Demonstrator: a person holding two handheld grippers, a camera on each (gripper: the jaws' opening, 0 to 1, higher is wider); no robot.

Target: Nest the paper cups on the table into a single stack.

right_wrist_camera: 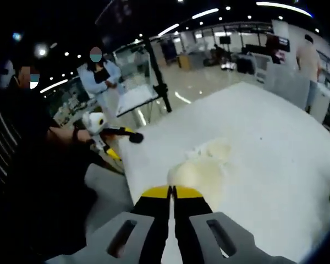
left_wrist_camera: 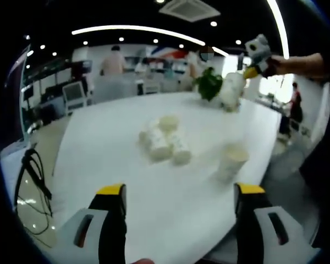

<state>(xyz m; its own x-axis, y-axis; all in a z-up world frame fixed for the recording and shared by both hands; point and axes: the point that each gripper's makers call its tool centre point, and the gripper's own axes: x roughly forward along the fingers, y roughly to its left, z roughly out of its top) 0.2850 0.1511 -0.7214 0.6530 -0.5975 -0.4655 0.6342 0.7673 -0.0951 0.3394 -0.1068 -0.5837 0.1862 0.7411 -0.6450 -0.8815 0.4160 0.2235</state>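
Note:
Several cream paper cups [left_wrist_camera: 164, 140] lie on their sides in a loose pile in the middle of the white table [left_wrist_camera: 115, 148]. One paper cup [left_wrist_camera: 231, 160] stands alone near the table's right edge. My left gripper [left_wrist_camera: 180, 190] is open and empty over the near edge, well short of the pile. My right gripper [left_wrist_camera: 253, 61] hangs high at the far right, a hand holding it, with a white cup [left_wrist_camera: 232, 89] at its tips. In the right gripper view my right gripper [right_wrist_camera: 171, 191] is shut, a cup [right_wrist_camera: 197, 171] just past the tips by its rim, the pile [right_wrist_camera: 215, 148] beyond, my left gripper [right_wrist_camera: 102, 129] off left.
A green plant [left_wrist_camera: 209, 84] stands at the table's far end. Black cables [left_wrist_camera: 33, 176] lie on the floor to the left. A dark tripod [right_wrist_camera: 157, 77] and a standing person [right_wrist_camera: 102, 80] are beyond the table. Chairs and more people fill the background.

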